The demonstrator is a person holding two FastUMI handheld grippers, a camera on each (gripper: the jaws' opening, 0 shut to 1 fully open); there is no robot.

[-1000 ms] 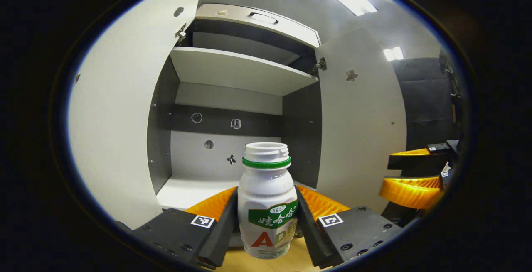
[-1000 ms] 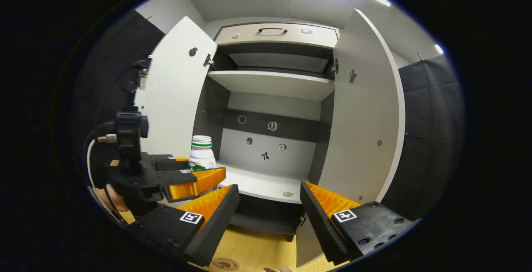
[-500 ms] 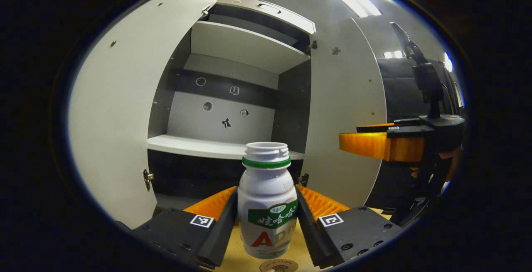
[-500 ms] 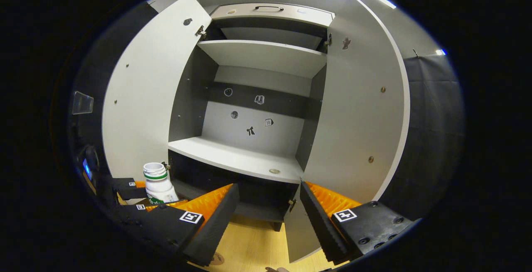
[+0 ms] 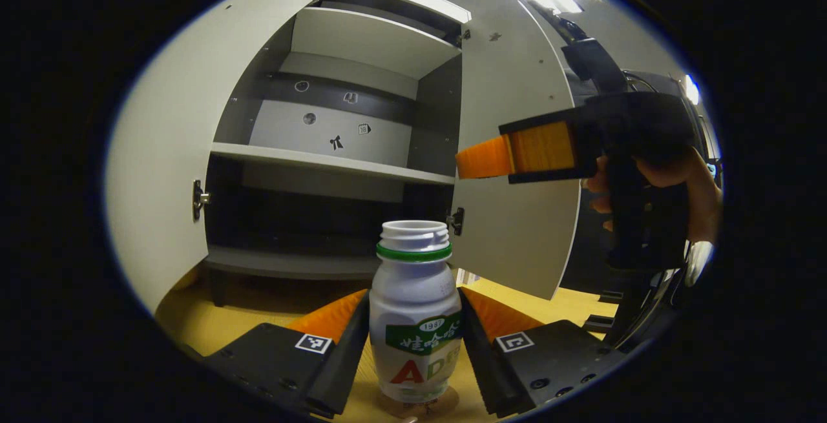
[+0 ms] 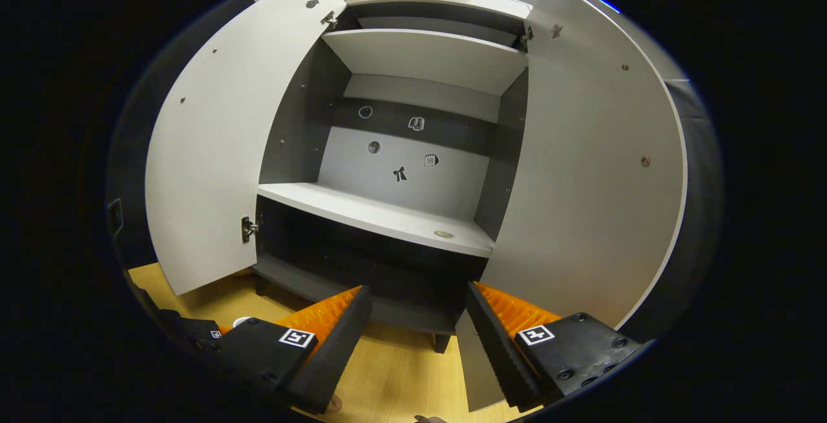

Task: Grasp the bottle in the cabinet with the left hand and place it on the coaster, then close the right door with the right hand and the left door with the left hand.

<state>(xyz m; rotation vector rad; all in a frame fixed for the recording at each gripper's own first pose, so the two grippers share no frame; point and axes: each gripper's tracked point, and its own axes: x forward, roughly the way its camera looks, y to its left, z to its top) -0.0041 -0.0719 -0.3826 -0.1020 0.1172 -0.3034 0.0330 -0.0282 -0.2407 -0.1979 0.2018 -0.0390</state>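
A white bottle (image 5: 413, 307) with a green neck ring and no cap stands upright between the fingers of my left gripper (image 5: 413, 345), which is shut on it. Its base is right over a round brown coaster (image 5: 418, 405) on the wooden tabletop; whether they touch I cannot tell. The cabinet stands with its left door (image 5: 161, 152) and right door (image 5: 517, 119) swung wide. In the right gripper view my right gripper (image 6: 417, 345) is open and holds nothing, facing the cabinet's middle shelf (image 6: 381, 216), with the right door (image 6: 581, 184) just to its right.
In the left gripper view a hand (image 5: 672, 177) holds the right gripper (image 5: 471, 161) in front of the right door's face. The left door (image 6: 207, 139) reaches out over the wooden tabletop (image 6: 400, 378). A small round disc (image 6: 443, 234) lies on the middle shelf.
My left gripper has carried the bottle out of the cabinet and down to the coaster. The right gripper has risen and stands nearer the right door.
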